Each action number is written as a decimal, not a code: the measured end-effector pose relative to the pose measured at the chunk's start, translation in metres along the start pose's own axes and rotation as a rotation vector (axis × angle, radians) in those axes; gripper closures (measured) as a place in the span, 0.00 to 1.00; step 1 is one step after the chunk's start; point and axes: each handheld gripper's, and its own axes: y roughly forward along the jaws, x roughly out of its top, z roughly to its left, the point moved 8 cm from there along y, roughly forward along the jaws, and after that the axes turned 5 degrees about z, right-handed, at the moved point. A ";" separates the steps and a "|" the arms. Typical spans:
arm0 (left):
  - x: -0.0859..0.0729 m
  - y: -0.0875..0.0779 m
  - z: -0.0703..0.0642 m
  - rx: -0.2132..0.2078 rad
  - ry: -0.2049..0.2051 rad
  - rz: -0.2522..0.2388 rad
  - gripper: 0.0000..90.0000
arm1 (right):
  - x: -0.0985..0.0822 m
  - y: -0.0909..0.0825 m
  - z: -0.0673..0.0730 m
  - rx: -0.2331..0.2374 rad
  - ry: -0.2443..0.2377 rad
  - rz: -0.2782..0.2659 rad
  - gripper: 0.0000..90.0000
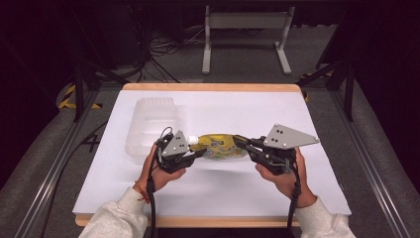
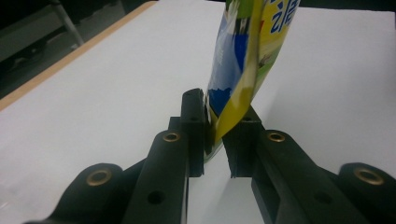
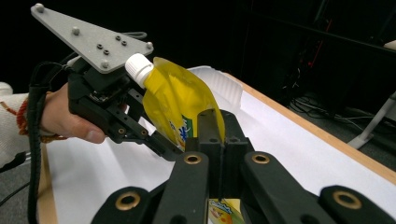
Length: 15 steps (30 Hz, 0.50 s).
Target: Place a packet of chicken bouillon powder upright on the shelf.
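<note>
While both my tools have hold of the pouch (image 1: 220,147), I have it lifted off the worktop (image 1: 237,193), strung between them near the front middle of the white sheet. My left tool (image 1: 198,152) pinches one edge of it, close to the white cap (image 1: 193,141); in the left gripper view the jaws stand nearly closed with the yellow and blue film (image 2: 236,93) caught between them. My right tool (image 1: 246,144) grips the opposite end, and in the right gripper view its jaws are pressed together on the yellow edge (image 3: 187,109), with the cap (image 3: 138,68) tilted up and away toward my left hand (image 3: 70,119).

I judge this to be the carrying step: the pouch is up and held, not yet put anywhere. A clear plastic tub (image 1: 151,126) sits just behind and to the left of it, and that looks the likely place for it. The next move calls for both hands travelling together so the film neither stretches nor slips, then letting go only once it rests.
</note>
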 end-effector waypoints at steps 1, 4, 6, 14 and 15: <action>0.001 -0.003 0.003 0.013 -0.011 -0.008 0.88 | 0.003 0.002 0.000 0.004 0.003 -0.004 1.00; 0.003 -0.008 0.009 0.031 -0.024 -0.019 0.88 | 0.013 0.009 -0.002 0.000 0.000 -0.022 1.00; 0.005 -0.018 0.019 0.062 -0.052 -0.044 0.88 | 0.020 0.014 -0.003 -0.008 0.002 -0.031 1.00; 0.003 -0.039 0.044 0.134 -0.088 -0.061 0.88 | 0.043 0.038 0.001 -0.002 -0.014 -0.061 1.00; 0.003 -0.042 0.047 0.147 -0.088 -0.062 0.88 | 0.045 0.041 0.001 0.002 -0.014 -0.063 1.00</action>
